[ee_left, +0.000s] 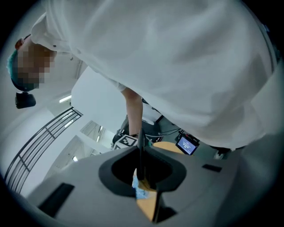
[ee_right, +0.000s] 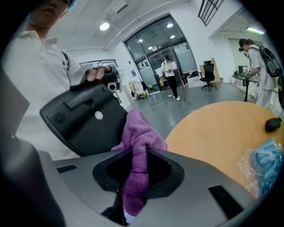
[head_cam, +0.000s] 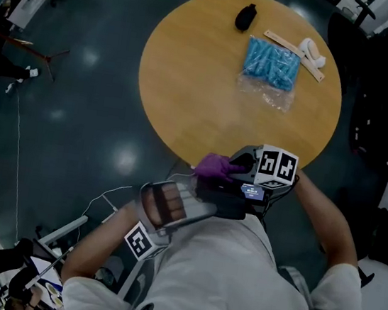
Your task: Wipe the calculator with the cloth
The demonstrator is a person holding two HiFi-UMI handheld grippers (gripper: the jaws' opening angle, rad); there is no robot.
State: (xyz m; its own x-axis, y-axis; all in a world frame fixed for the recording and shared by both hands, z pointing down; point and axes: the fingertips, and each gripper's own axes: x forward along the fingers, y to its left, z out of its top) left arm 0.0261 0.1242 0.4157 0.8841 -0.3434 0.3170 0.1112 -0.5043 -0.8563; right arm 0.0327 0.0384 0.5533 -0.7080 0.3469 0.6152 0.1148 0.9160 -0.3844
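Note:
My left gripper (head_cam: 165, 217) is shut on the calculator (head_cam: 173, 204), which it holds tilted in the air in front of the person's chest. In the left gripper view the calculator (ee_left: 140, 156) shows as a thin dark edge between the closed jaws of the left gripper (ee_left: 142, 174). My right gripper (head_cam: 240, 170) is shut on a purple cloth (head_cam: 214, 166) near the table's edge. In the right gripper view the cloth (ee_right: 138, 148) bunches up out of the right gripper (ee_right: 133, 188), beside the calculator's black back (ee_right: 84, 119). I cannot tell whether they touch.
A round wooden table (head_cam: 197, 79) carries a clear bag of blue pieces (head_cam: 271, 63), a small black object (head_cam: 246, 16) and a wooden ruler with a white item (head_cam: 305, 52). Dark floor surrounds it. People stand far off (ee_right: 170, 71).

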